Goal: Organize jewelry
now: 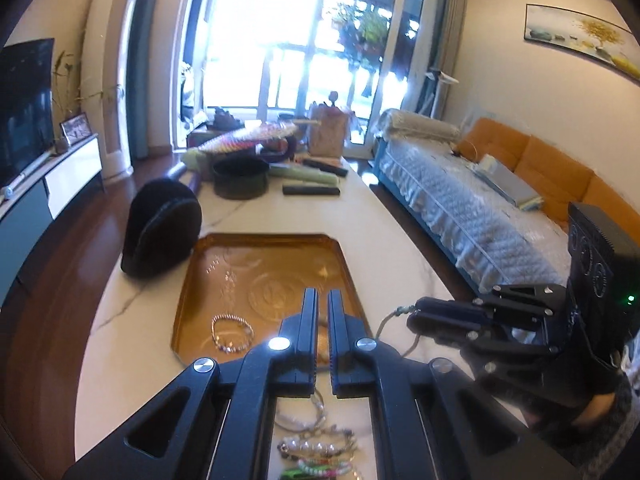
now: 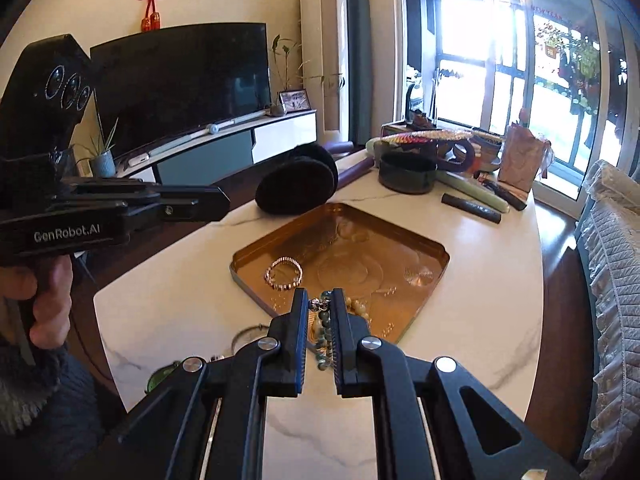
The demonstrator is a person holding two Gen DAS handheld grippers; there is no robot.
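1. The job in hand is moving jewelry into the shallow gold metal tray (image 2: 424, 254) on the white marble table (image 2: 480, 320). In the right wrist view, the right gripper (image 2: 321, 300) sits at the bottom middle of the picture. Its two black fingers (image 2: 299, 320) pinch a string of green and cream beads (image 2: 322, 336), which hangs over the near edge of the tray.

2. A pink and silver beaded bracelet (image 2: 284, 274) already lies in the tray, just left of the picture's middle. Some pale beads (image 2: 356, 304) lie in the tray too, right beside the gripper.

3. I think the next move is to lower the bead string over a bare part of the tray and then let the fingers spread. It should go down gently, so the beads do not fall on the table.

4. In the left wrist view, the left gripper (image 1: 322, 300) is at the bottom middle, over the tray's near edge. Its fingers are close together with a thin gap. They seem to hold nothing, but I cannot tell for sure.

5. More jewelry waits in a small pile of pearl, silver and green bracelets (image 1: 316, 448) at the very bottom of the left view, under that gripper.

6. The right gripper shows at the lower right of the left view, lying level and pointing left, with a thin loop sticking out of its tip.

7. A black furry round case (image 2: 298, 184) stands past the tray.
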